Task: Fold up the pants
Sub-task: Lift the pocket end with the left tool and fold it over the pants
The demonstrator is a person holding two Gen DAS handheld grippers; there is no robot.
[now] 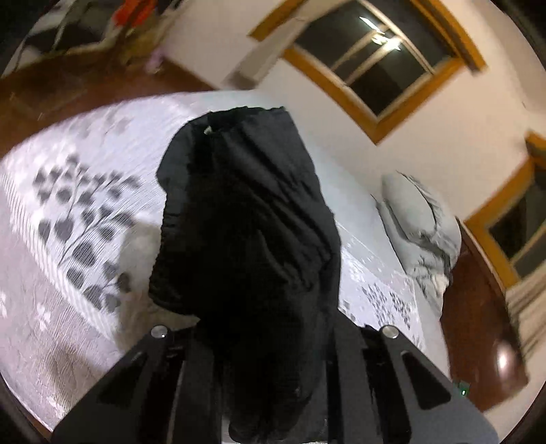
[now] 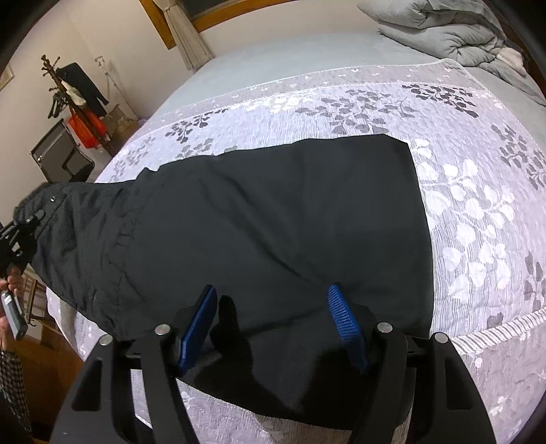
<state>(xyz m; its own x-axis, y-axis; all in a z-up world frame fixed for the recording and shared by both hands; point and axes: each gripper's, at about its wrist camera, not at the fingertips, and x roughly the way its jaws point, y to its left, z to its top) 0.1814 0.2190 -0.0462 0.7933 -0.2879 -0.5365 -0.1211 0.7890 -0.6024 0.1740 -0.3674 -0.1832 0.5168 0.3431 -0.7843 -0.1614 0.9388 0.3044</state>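
1. The black pants (image 2: 259,218) lie across the bed (image 2: 477,211), folded lengthwise into one broad, flat panel of smooth matte fabric. The hem end is a clean straight edge towards the pillows; the waist end is gathered and lifted off the bed at the left of the right wrist view.
2. Your left gripper (image 2: 25,222) is clamped on that waist end. In its own view the cloth bunches thickly between the fingers and hangs forward in soft, crumpled folds, hiding the pads. A small metal snap shows on the waistband beside the grip.
3. Your right gripper (image 2: 273,324) has its jaws standing wide apart above the near edge of the pants. The ribbed blue pads (image 2: 344,324) are bare; they seem to sit just over the cloth rather than pressing it, though the angle makes that hard to judge.
4. The bedspread (image 2: 460,191) is a pale, finely ribbed weave printed with grey and white leaf sprigs, finished with a striped border.
5. A rumpled grey quilt (image 2: 443,30) is heaped at the head of the bed, puffy and deeply creased.
6. A wooden coat stand (image 2: 68,92) holds dark garments against the far wall.
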